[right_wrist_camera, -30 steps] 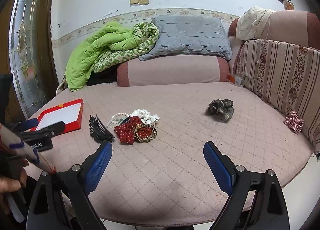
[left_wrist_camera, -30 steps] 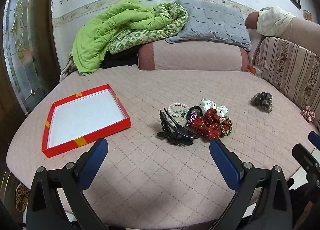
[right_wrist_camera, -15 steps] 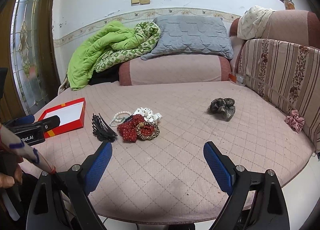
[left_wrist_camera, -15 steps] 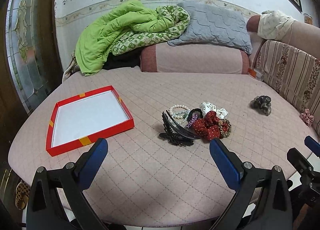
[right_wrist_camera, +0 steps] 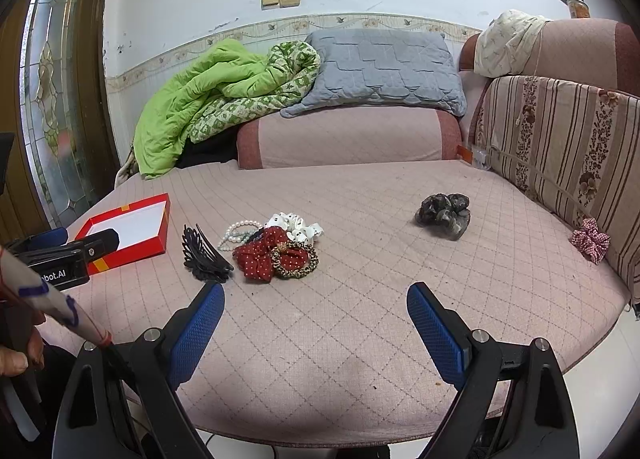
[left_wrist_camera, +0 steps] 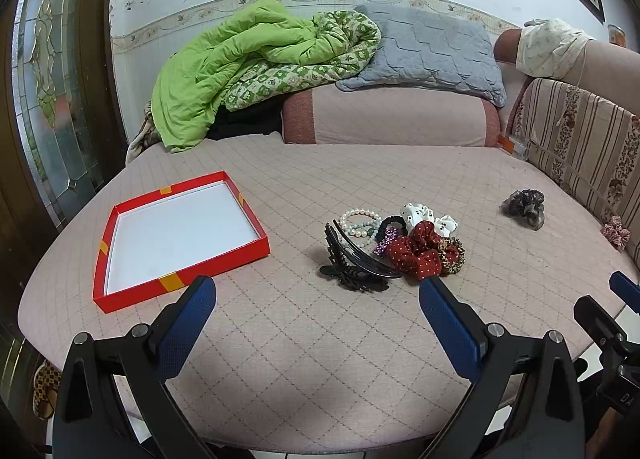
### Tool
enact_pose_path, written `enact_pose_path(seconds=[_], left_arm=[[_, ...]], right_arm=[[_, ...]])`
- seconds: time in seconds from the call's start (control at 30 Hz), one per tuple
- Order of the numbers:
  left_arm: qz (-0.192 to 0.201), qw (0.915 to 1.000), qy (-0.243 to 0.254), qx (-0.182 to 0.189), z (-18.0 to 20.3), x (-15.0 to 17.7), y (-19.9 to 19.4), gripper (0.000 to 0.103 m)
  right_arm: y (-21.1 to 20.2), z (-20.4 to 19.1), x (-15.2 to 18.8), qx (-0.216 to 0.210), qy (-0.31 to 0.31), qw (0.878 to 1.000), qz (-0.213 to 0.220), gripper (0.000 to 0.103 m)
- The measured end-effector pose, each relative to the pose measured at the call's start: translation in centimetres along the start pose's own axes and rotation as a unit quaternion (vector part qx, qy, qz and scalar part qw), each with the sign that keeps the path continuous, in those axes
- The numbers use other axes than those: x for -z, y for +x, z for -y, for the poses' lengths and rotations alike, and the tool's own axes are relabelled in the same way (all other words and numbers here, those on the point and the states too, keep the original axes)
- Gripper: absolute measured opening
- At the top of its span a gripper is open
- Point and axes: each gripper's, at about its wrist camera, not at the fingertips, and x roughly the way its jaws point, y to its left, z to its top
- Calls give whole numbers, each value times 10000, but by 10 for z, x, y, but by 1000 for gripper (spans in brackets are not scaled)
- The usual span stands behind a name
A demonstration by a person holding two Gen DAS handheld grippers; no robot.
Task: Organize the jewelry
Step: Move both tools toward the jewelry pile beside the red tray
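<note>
A: Grippers?

B: Left gripper (left_wrist_camera: pixel 316 301) has its jaws spread wide, nothing between them, hovering over the near edge of the bed (left_wrist_camera: pixel 280 359). Right gripper (right_wrist_camera: pixel 314 309) same: gaping, holding nothing.

A: Jewelry?

B: One pile mid-bed. Black claw clip (left_wrist_camera: pixel 354 259) at its left, pearl bracelets (left_wrist_camera: pixel 360 221) behind it, red scrunchie (left_wrist_camera: pixel 416 251) touching a leopard scrunchie (left_wrist_camera: pixel 452 255), white dotted scrunchie (left_wrist_camera: pixel 424 215) at the back. A small purple piece by the black hair tie (left_wrist_camera: pixel 390 223) is too small to make out.

A: Tray?

B: Red tray (left_wrist_camera: pixel 248 255), white inside, left of the pile and well apart. In the right wrist view the left gripper covers its near corner.

A: Strays?

B: Dark scrunchie (right_wrist_camera: pixel 442 215) alone to the right. Pink checked scrunchie (right_wrist_camera: pixel 590 245) against the striped cushion (right_wrist_camera: pixel 560 139). Lower rims of both views are cut off by the gripper bodies.
</note>
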Motion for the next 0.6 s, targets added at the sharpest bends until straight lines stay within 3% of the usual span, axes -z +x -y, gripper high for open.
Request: enact_pose_path(seconds=[0.6], left_arm=[[-166,9997,146,-107,3,-1,2,101]], right_arm=[[2,-1,2,36,-136,9999,-38,95]])
